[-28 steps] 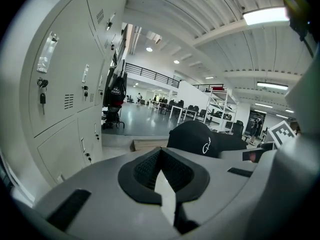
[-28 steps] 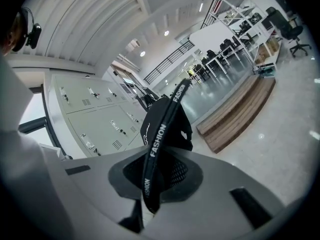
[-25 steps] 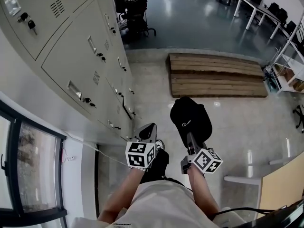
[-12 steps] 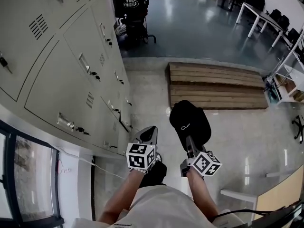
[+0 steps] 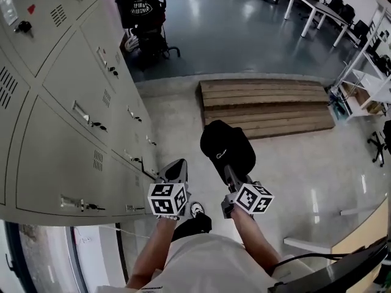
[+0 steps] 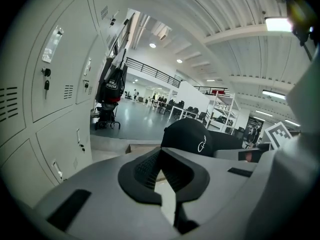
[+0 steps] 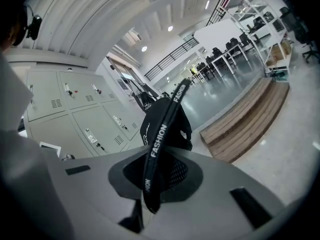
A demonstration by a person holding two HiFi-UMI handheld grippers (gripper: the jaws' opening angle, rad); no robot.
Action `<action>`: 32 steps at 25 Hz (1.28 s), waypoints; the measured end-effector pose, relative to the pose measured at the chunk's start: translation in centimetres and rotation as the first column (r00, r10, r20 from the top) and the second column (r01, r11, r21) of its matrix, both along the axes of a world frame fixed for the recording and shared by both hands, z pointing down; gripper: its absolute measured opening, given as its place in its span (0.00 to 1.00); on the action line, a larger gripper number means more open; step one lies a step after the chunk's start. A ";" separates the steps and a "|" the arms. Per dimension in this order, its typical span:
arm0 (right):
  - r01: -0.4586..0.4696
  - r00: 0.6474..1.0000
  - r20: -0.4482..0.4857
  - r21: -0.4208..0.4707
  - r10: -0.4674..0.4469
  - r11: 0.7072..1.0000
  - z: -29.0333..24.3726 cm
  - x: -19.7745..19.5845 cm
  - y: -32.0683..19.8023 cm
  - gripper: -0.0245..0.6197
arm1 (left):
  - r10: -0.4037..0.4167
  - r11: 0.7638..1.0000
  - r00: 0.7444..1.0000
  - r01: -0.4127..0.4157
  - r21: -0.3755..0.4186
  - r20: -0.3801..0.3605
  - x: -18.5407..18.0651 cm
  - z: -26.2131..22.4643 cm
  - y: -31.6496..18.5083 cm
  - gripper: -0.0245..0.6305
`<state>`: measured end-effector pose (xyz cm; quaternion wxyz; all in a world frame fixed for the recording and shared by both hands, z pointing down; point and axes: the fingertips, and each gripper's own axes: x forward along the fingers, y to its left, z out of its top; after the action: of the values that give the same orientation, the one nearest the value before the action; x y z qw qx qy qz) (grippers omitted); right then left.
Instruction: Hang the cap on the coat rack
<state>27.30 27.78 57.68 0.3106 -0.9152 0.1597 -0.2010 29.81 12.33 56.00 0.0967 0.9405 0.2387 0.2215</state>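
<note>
Person is walking. Against a second ago, the grey lockers (image 5: 67,108) crowd closer on the left and the wooden platform (image 5: 263,99) sits nearer, so the approach is under way.

Cap (image 5: 225,146) is black and rides out ahead at the same height as before. It is pinched by its edge in the right gripper (image 5: 228,171), whose jaws are clamped on the band printed FASHION.

Left gripper (image 5: 175,171) is carried alongside, jaws together, nothing between them.

Coat rack (image 5: 138,8), already hung with a black bag, stands well apart down the locker row. Judgement: hanging not yet begun, and more walking is needed.
</note>
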 end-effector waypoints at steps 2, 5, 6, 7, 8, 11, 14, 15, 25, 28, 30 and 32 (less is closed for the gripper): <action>0.003 1.000 0.007 -0.004 -0.003 1.000 -0.1 1.3 -0.2 0.07 | 0.000 1.000 1.000 0.000 -0.004 0.006 1.3 0.0 -0.2 0.04; 0.030 1.000 0.009 -0.001 -0.030 1.000 -0.2 3.5 -1.4 0.07 | -0.018 1.000 1.000 0.018 -0.008 0.010 3.4 -0.1 -1.3 0.04; 0.037 0.999 0.009 0.000 -0.037 0.999 -0.2 4.1 -1.7 0.07 | -0.024 1.000 1.000 0.024 -0.009 0.013 3.9 0.0 -1.6 0.04; 0.044 0.999 0.009 -0.001 -0.044 0.999 -0.2 4.7 -2.0 0.07 | -0.030 0.999 0.999 0.030 -0.010 0.016 4.4 0.1 -1.8 0.04; 0.050 0.999 0.009 -0.004 -0.050 0.999 -0.2 5.3 -2.2 0.07 | -0.037 0.999 0.999 0.037 -0.012 0.018 4.9 0.1 -2.1 0.04; 0.071 0.997 0.014 -0.013 -0.071 0.997 -0.2 7.0 -2.8 0.07 | -0.056 0.998 0.998 0.056 -0.017 0.022 6.4 0.3 -2.8 0.04; 0.089 0.996 0.021 -0.020 -0.088 0.996 -0.1 8.8 -3.4 0.07 | -0.070 0.997 0.997 0.071 -0.024 0.023 7.9 0.4 -3.4 0.04; 0.097 0.995 0.022 -0.022 -0.096 0.995 -0.1 9.5 -3.7 0.07 | -0.077 0.997 0.997 0.077 -0.026 0.024 8.5 0.4 -3.7 0.04; 0.107 0.994 0.004 -0.007 -0.107 0.994 -0.6 12.9 -4.4 0.07 | -0.072 0.997 0.997 0.072 -0.015 0.035 12.2 0.9 -3.9 0.04; 0.086 0.996 0.018 0.000 -0.086 0.996 0.0 13.7 -3.5 0.07 | -0.063 0.998 0.997 0.064 -0.019 0.037 13.1 1.0 -3.3 0.04; 0.078 0.997 0.020 0.008 -0.079 0.997 0.1 15.0 -3.2 0.07 | -0.061 0.998 0.998 0.061 -0.023 0.031 14.2 0.8 -3.0 0.04; 0.085 0.996 0.024 0.016 -0.086 0.996 0.3 16.1 -3.4 0.07 | -0.064 0.998 0.997 0.064 -0.018 0.032 15.1 0.8 -2.9 0.04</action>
<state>43.36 24.37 57.95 0.3105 -0.9026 0.1964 -0.2242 44.90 9.40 56.83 0.1164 0.9432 0.2089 0.2308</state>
